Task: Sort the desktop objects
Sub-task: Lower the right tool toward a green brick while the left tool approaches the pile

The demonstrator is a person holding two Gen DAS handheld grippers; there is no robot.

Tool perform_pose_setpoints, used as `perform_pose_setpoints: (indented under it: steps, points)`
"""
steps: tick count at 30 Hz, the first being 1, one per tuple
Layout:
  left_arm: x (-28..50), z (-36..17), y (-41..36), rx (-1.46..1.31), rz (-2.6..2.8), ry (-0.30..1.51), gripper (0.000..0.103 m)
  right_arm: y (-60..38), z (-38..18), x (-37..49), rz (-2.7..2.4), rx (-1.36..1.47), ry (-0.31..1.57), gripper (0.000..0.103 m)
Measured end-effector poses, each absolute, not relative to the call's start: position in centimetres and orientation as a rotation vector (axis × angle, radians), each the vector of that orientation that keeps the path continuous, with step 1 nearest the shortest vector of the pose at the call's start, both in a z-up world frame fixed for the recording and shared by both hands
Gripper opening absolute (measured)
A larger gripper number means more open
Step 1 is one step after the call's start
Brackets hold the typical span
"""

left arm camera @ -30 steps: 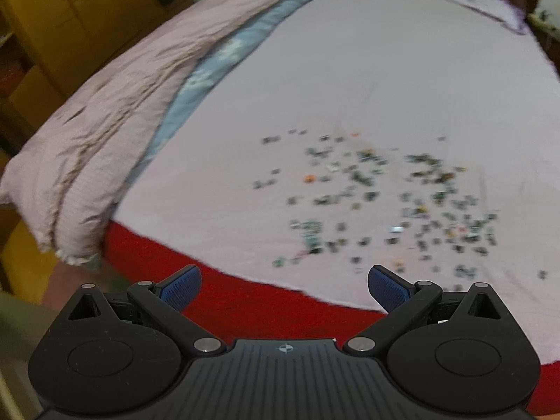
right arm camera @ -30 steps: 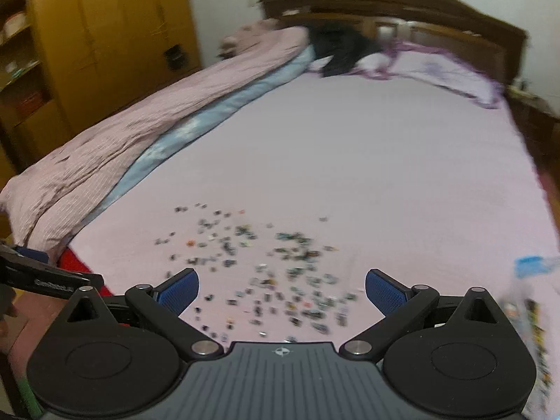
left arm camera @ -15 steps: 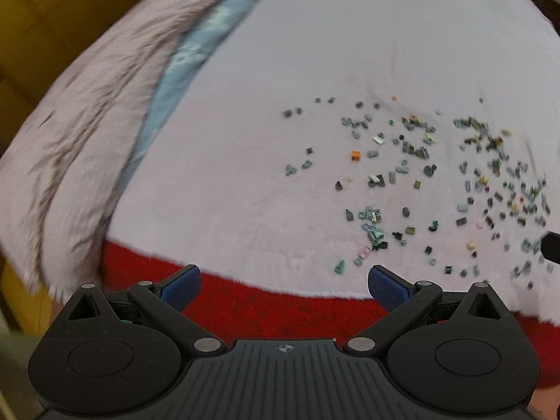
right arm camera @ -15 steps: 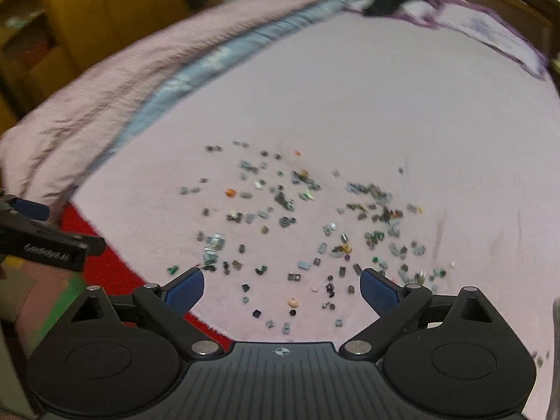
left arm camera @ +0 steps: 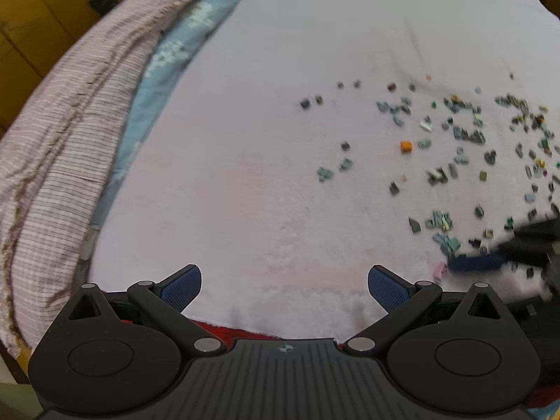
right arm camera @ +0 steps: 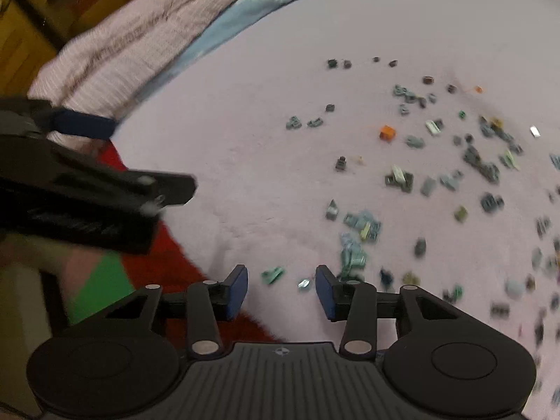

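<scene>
Many tiny building-block pieces, mostly grey-green, lie scattered on the pale pink bedsheet [left arm camera: 266,161]. An orange piece [left arm camera: 406,146] stands out and also shows in the right wrist view [right arm camera: 387,133]. My left gripper [left arm camera: 284,285] is wide open and empty over bare sheet near the bed's front edge. My right gripper [right arm camera: 281,285] is partly open, low over the sheet, with a small green piece [right arm camera: 272,274] and a tiny pale piece [right arm camera: 303,283] between its fingers. It holds nothing.
A folded pink and blue quilt [left arm camera: 87,112] lies along the left side of the bed. A red bed side [right arm camera: 168,262] runs below the sheet edge. Yellow wooden cabinets [left arm camera: 42,28] stand at the left. The other gripper shows at each view's edge.
Both grippers have moved down and closer to the sheet. The right gripper's fingers have narrowed from wide open and now straddle small pieces at the bed's front edge.
</scene>
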State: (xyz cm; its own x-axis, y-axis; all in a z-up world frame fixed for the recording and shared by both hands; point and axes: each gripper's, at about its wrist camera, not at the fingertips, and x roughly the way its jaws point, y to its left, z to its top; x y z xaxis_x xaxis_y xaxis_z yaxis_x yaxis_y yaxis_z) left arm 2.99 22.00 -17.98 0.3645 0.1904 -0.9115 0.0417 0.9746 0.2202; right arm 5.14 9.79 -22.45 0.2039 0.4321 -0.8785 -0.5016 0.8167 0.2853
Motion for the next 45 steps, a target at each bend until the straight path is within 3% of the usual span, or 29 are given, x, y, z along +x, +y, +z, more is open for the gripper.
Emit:
perform_pose_setpoints:
  steps: [3,7,12,19,21,22,23,28,31,39,45]
  points:
    - [3.1,-18.7,21.5,0.239,0.067,1.203,0.102,8.8,-23.4,6.6,0.532,-0.142,1.145,0.036]
    - [3.5,-19.7,20.6,0.261,0.016,1.207,0.102,4.3,-22.2,8.4,0.306,-0.093,1.087,0.038]
    - [3.8,-20.9,20.7,0.278,0.045,1.221,0.102,4.3,-21.4,7.3,0.545,0.027,1.176,0.038]
    - [4.4,-20.3,23.7,0.280,0.154,1.210,0.103,9.9,-23.9,4.5,0.840,-0.026,1.283,0.038]
    - [4.6,-20.5,24.2,0.278,0.166,1.218,0.102,10.2,-24.3,4.7,0.819,-0.061,1.284,0.031]
    - [4.5,-20.5,24.2,0.282,0.164,1.218,0.102,9.7,-24.3,5.0,0.797,-0.070,1.278,0.020]
    - [4.5,-20.5,24.1,0.286,0.162,1.218,0.102,9.2,-24.2,5.4,0.770,-0.077,1.269,0.016]
    - [4.4,-20.9,22.8,0.313,0.091,1.211,0.102,2.7,-22.6,8.0,0.458,-0.054,1.179,0.020]
    - [4.1,-21.2,21.3,0.358,0.021,1.194,0.102,-0.8,-21.7,8.7,0.337,-0.022,1.144,0.031]
    - [3.5,-21.8,16.7,0.577,-0.232,1.052,0.101,-0.5,-21.0,6.5,0.468,0.144,1.203,0.033]
    - [3.9,-22.7,17.6,0.571,-0.193,1.100,0.102,2.4,-21.8,7.5,0.549,0.123,1.213,0.030]
